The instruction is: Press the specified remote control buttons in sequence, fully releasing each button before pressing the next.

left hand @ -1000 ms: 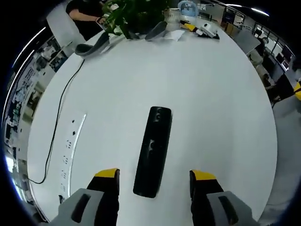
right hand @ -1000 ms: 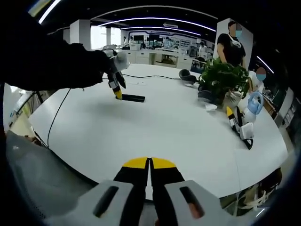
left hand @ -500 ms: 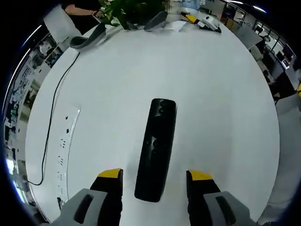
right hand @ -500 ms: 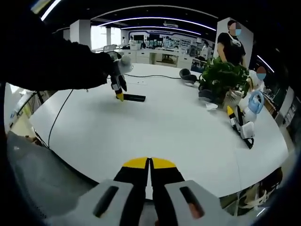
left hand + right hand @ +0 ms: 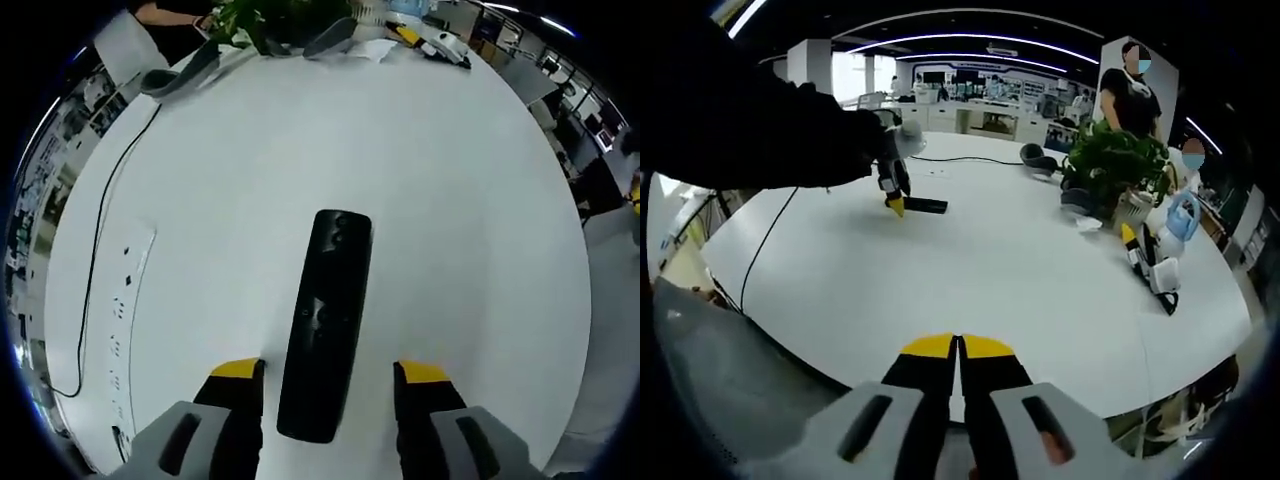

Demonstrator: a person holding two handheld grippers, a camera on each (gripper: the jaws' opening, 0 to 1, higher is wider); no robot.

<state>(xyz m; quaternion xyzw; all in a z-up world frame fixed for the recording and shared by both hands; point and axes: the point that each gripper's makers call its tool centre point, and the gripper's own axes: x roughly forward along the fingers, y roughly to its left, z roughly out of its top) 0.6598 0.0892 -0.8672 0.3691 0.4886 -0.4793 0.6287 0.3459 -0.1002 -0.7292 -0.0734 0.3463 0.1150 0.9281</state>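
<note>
Closer now than a second ago, the black remote control (image 5: 325,323) lies flat on the white desk (image 5: 470,240), its near end between the wide-open left tongs (image 5: 330,380). Right tongs (image 5: 958,352) sit closed, well apart. A white power strip (image 5: 125,320) lies beside the remote.

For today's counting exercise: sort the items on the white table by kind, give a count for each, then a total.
Remote: 1
Power strip: 1
Black cable: 1
Potted plant: 1
Spare gripper lying by the plant: 1
Total: 5
</note>
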